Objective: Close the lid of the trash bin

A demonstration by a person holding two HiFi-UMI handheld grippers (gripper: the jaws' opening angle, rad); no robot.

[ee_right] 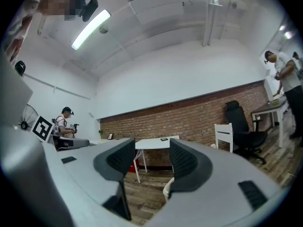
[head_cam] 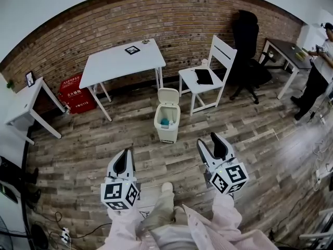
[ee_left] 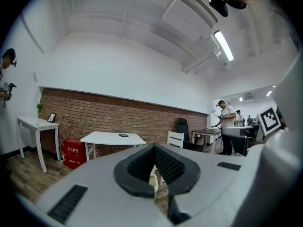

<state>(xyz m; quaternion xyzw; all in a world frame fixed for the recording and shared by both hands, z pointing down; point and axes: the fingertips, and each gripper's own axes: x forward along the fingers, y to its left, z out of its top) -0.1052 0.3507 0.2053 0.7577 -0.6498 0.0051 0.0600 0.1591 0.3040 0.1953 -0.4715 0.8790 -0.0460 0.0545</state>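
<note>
1. Cream plastic trash bin (head_cam: 166, 132) stands on the wood-plank floor (head_cam: 104, 139), in front of the person and well apart from both grippers.
2. Its hinged lid (head_cam: 168, 95) is upright at the back edge, so the bin is open; something blue lies inside.
3. The bin sits between a white rectangular table (head_cam: 122, 61) on its left and a white wooden chair (head_cam: 222, 51) on its right, with a red brick wall (head_cam: 182, 20) behind them.
4. The left gripper (head_cam: 123, 163) is held low at the lower left of the head view, pointing toward the bin. In the left gripper view its dark ribbed pads (ee_left: 163, 162) are pressed together with nothing between them.
5. The right gripper (head_cam: 210, 146) is held at the lower right, also aimed toward the bin. In the right gripper view its jaws stand wide apart and empty, with only floor and table showing through the gap.
6. Neither gripper touches the bin or the lid.
</note>
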